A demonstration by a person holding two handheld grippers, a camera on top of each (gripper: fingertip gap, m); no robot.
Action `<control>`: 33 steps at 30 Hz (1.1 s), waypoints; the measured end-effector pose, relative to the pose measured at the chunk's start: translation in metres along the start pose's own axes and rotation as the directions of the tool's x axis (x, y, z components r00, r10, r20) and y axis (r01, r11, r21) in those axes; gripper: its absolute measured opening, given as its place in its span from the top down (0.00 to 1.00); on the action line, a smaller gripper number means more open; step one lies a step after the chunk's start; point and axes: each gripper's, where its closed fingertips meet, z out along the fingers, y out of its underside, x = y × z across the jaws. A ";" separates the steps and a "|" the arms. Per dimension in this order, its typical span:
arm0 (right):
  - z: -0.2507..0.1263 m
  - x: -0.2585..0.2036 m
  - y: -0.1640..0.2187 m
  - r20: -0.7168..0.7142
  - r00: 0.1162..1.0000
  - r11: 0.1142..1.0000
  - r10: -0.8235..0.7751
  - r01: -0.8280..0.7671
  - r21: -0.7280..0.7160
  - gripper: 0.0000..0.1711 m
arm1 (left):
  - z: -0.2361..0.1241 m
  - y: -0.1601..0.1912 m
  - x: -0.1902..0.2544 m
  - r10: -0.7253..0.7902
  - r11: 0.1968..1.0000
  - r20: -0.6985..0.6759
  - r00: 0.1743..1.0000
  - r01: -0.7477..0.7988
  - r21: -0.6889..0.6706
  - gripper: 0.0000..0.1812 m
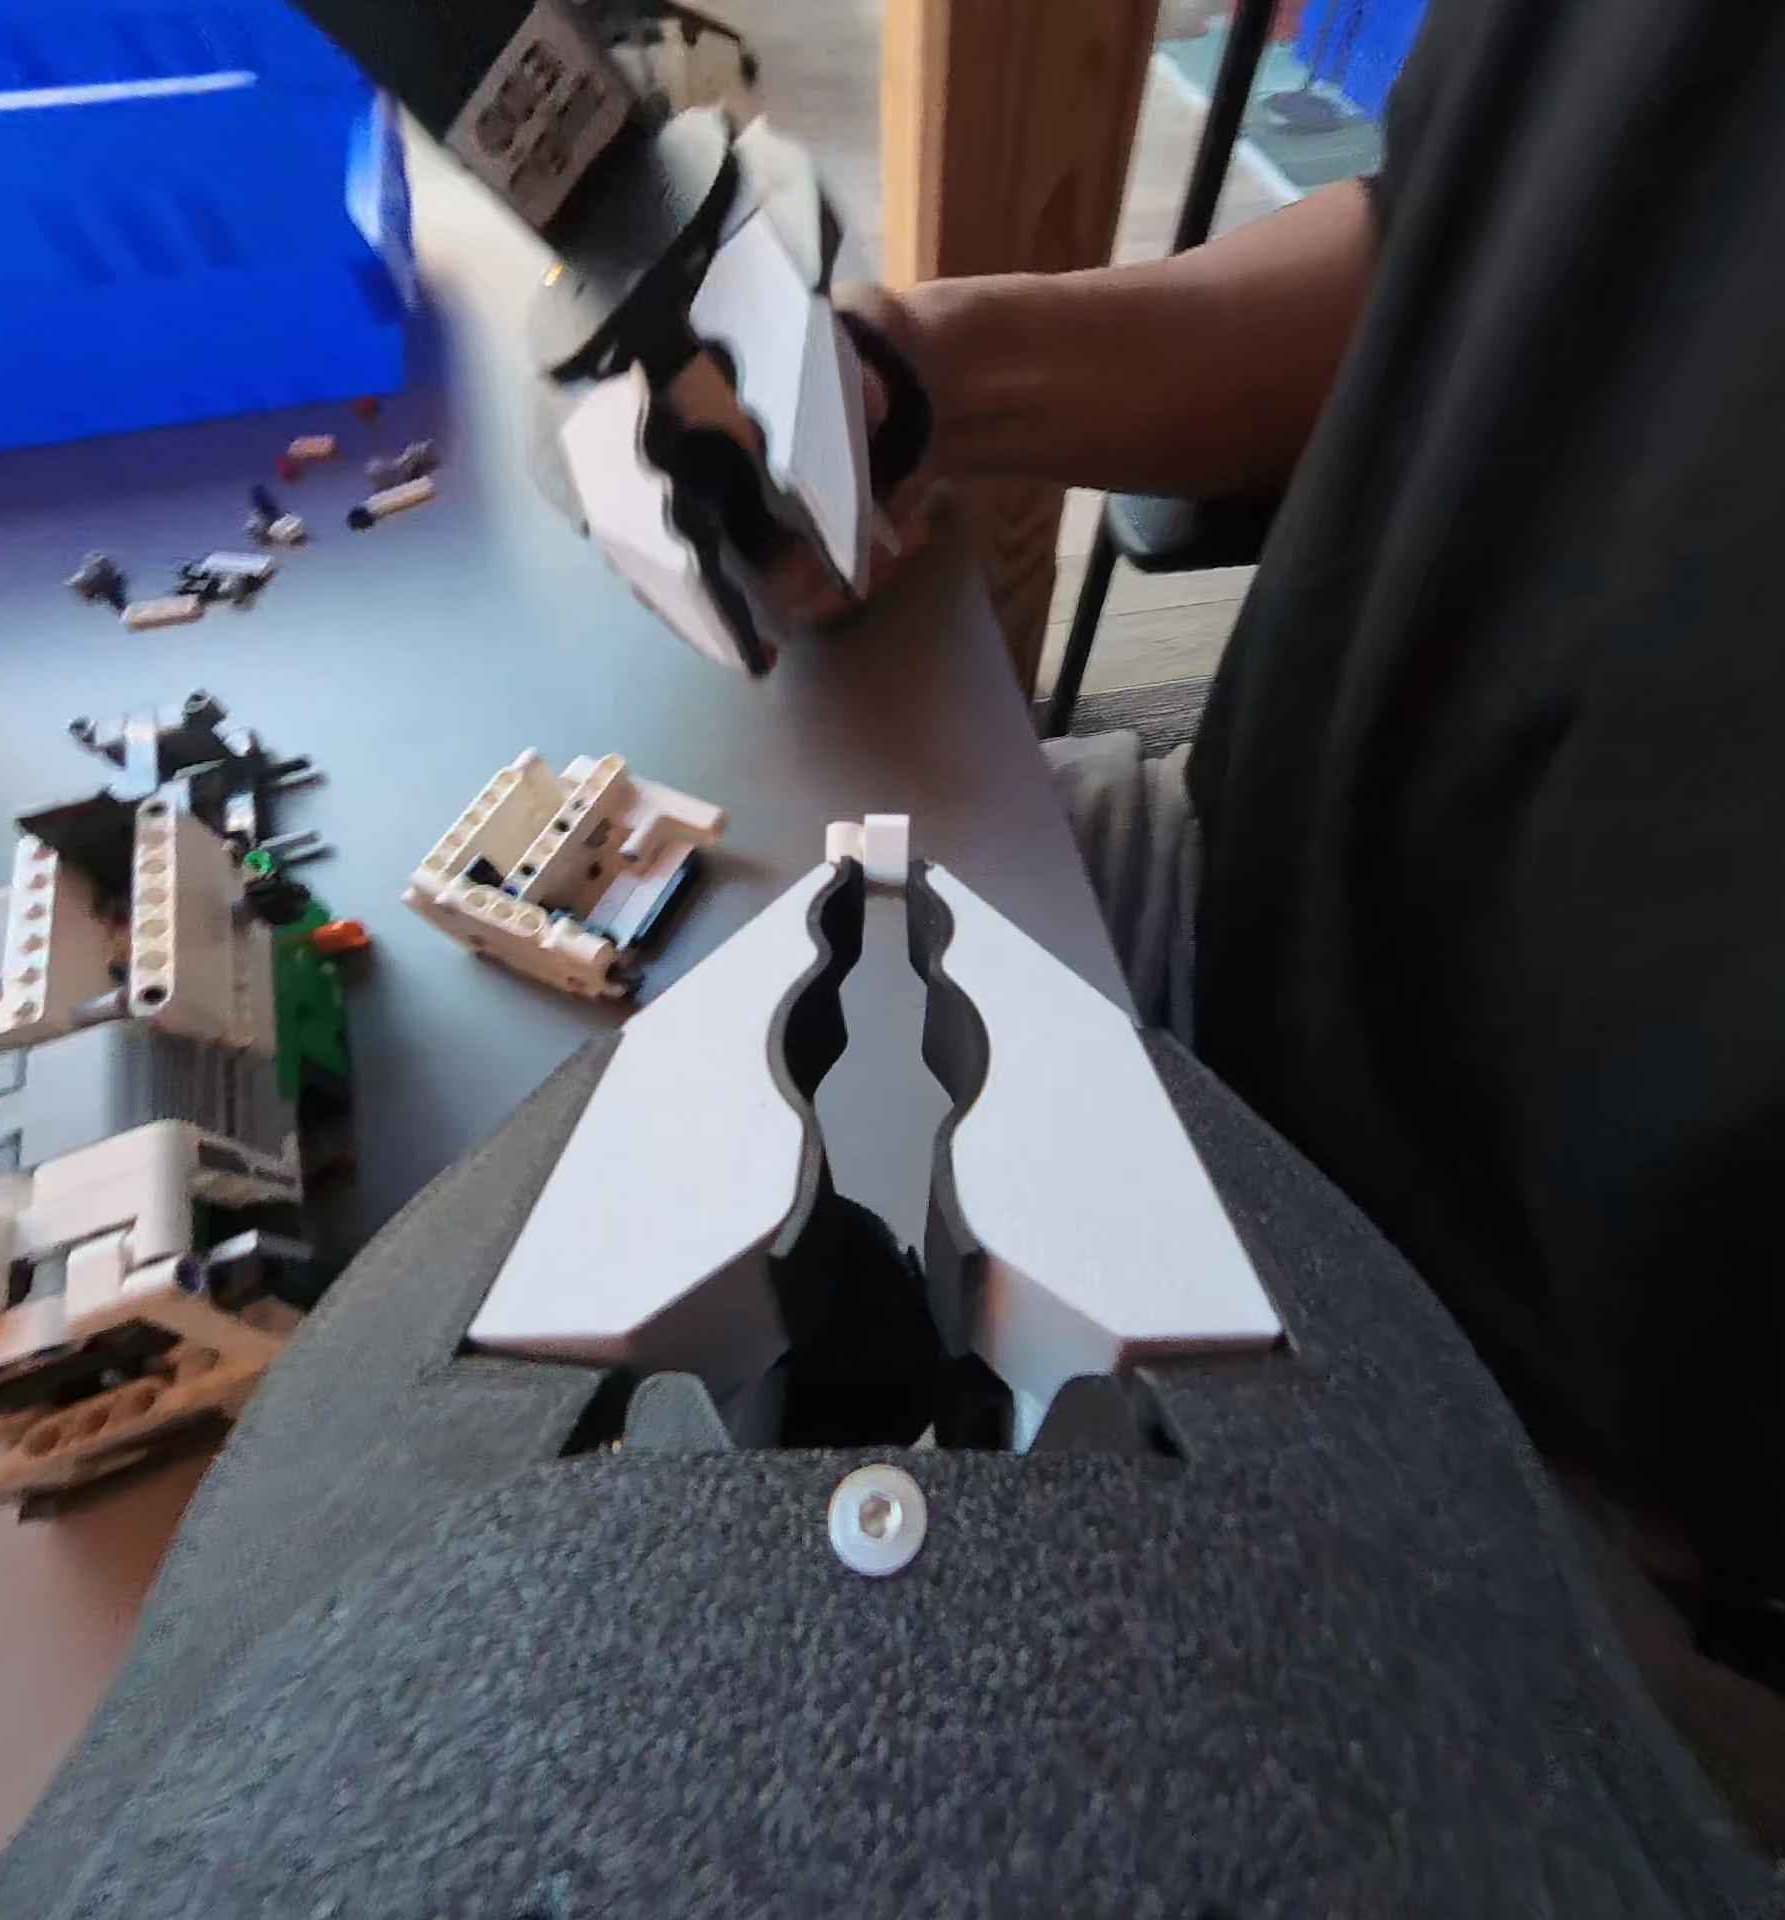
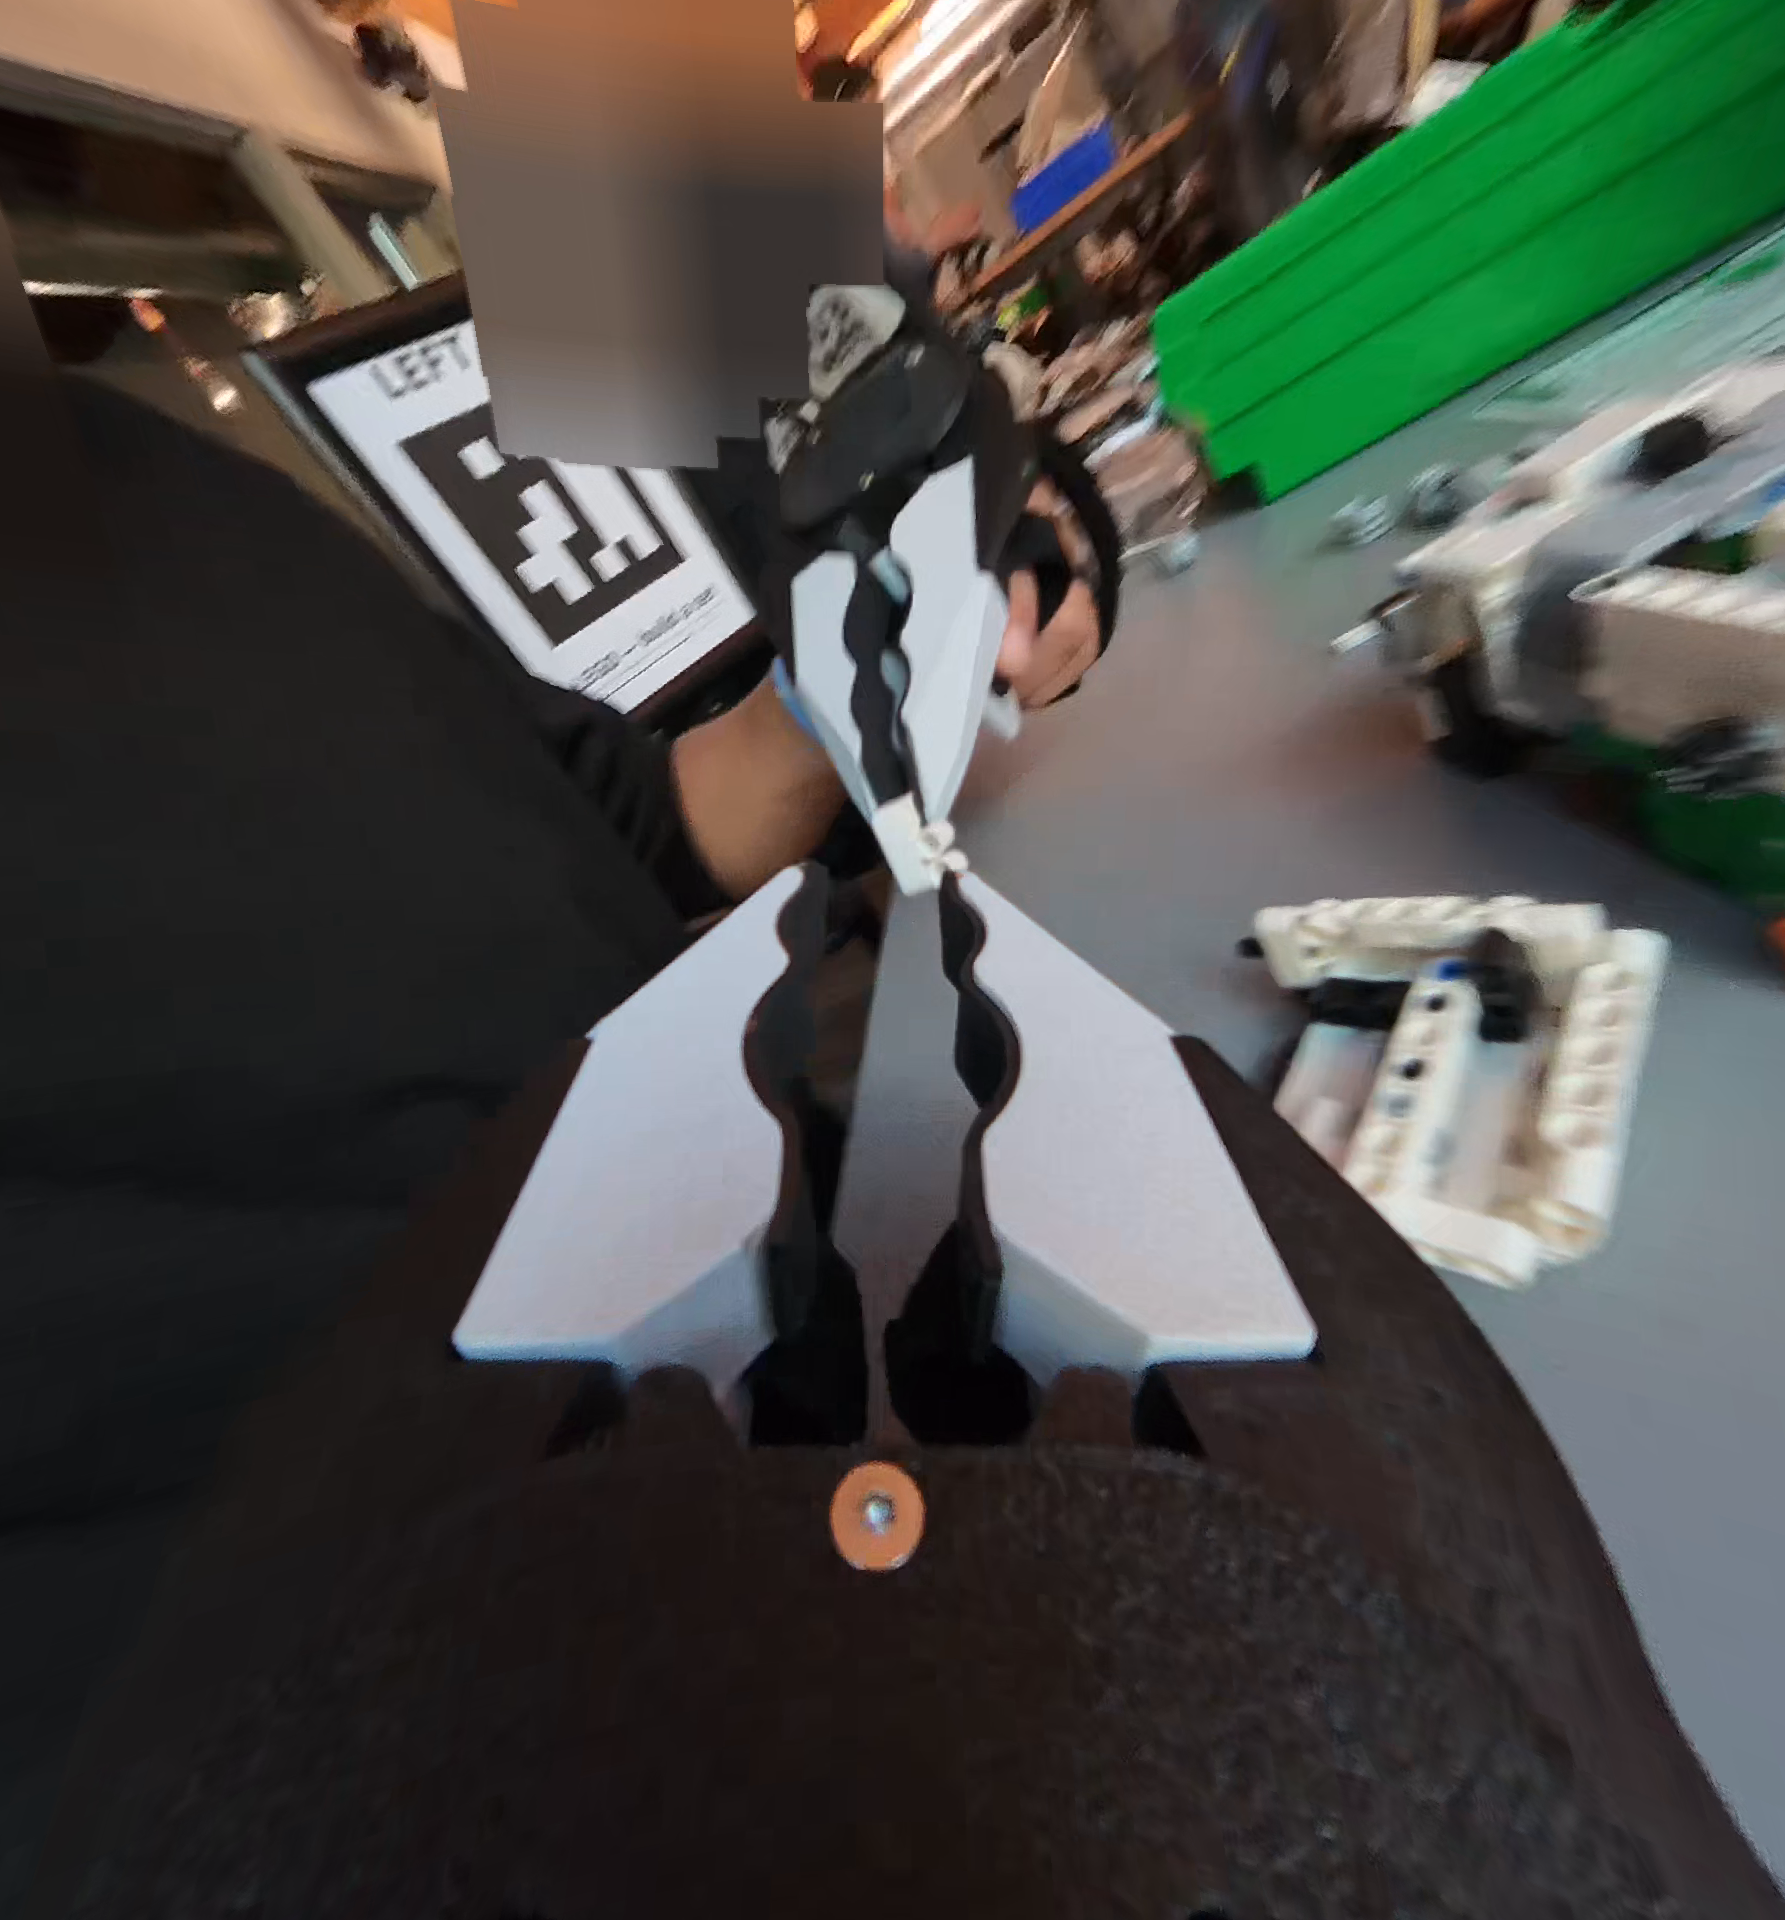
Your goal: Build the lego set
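Mid-build: left hand-held gripper [image 1: 875, 868] clamps a small white piece [image 1: 872, 844]; right hand-held gripper [image 2: 872, 883] stands slightly apart, empty; unfinished model [image 1: 109, 1091] and subassembly [image 1: 555, 873] wait left of it.

Right gripper [image 2: 872, 883] jaws slightly parted, facing left gripper [image 2: 919, 847] pinching small white piece [image 2: 909, 836].

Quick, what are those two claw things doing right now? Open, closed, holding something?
Left gripper: closed on a small white lego piece at its fingertips.
Right gripper: open, a narrow gap between the fingers, nothing held.
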 end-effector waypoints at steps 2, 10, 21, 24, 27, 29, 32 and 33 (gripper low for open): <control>0.015 -0.019 0.010 0.095 0.994 0.996 0.053 -0.046 -0.079 0.84 | -0.005 -0.010 0.018 0.042 0.998 -0.080 0.996 -0.038 0.048 0.96; 0.041 -0.005 0.029 -0.091 0.994 0.963 -0.060 0.034 -0.269 0.84 | -0.013 0.010 0.043 0.088 0.996 -0.110 0.990 -0.091 -0.021 0.96; 0.040 0.007 0.033 -0.353 0.915 0.957 -0.194 0.098 -0.272 0.81 | -0.015 0.023 0.021 0.045 0.999 0.025 0.999 -0.046 0.029 0.96; 0.034 0.008 0.032 -0.328 0.928 0.969 -0.176 0.105 -0.224 0.82 | -0.014 0.019 0.005 0.002 0.998 0.065 0.998 -0.006 0.065 0.96; 0.011 0.023 0.015 -0.424 0.890 0.981 -0.166 0.105 -0.164 0.82 | -0.008 0.016 -0.003 -0.034 0.995 0.058 0.998 0.028 0.092 0.96; -0.012 0.038 0.001 -0.535 0.817 0.976 -0.216 0.159 -0.151 0.83 | -0.003 0.016 -0.010 -0.046 0.995 0.061 0.997 0.041 0.089 0.96; -0.042 0.054 -0.012 -0.650 0.715 0.965 -0.259 0.216 -0.147 0.84 | 0.002 0.017 -0.023 -0.040 0.996 0.081 0.996 0.034 0.084 0.96; -0.050 0.057 -0.015 -0.676 0.693 0.967 -0.250 0.219 -0.133 0.84 | 0.003 0.016 -0.028 -0.037 0.996 0.094 0.995 0.028 0.088 0.96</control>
